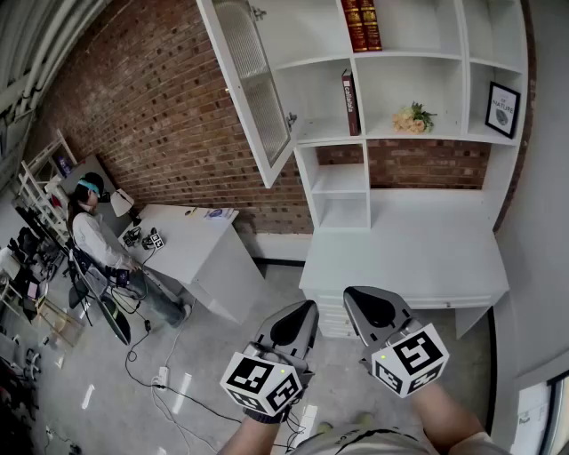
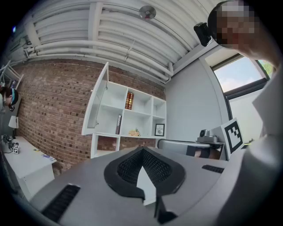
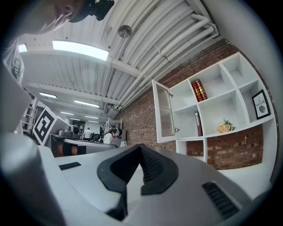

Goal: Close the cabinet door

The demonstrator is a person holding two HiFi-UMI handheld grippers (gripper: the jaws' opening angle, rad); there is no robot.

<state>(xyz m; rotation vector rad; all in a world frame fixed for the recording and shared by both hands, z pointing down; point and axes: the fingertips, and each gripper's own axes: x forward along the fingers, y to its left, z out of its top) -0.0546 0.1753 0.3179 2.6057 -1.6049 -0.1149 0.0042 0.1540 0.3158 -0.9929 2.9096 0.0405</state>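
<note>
The white cabinet door (image 1: 253, 84) with a ribbed glass panel stands swung open to the left of the white shelf unit (image 1: 404, 133), high on the brick wall. My left gripper (image 1: 305, 308) and right gripper (image 1: 354, 293) hang side by side low in the head view, well short of the shelves and touching nothing. Both are shut with nothing between the jaws. In the left gripper view the door (image 2: 98, 99) lies far ahead beyond the left gripper (image 2: 142, 150). The right gripper view shows the door (image 3: 163, 110) above the right gripper (image 3: 140, 146).
A white desk (image 1: 400, 258) sits under the shelves. Books (image 1: 362, 24), a flower bunch (image 1: 413, 118) and a framed picture (image 1: 503, 108) fill the shelves. A second desk (image 1: 200, 244) stands at the left, where a person (image 1: 89, 231) sits. Cables (image 1: 160, 378) trail over the floor.
</note>
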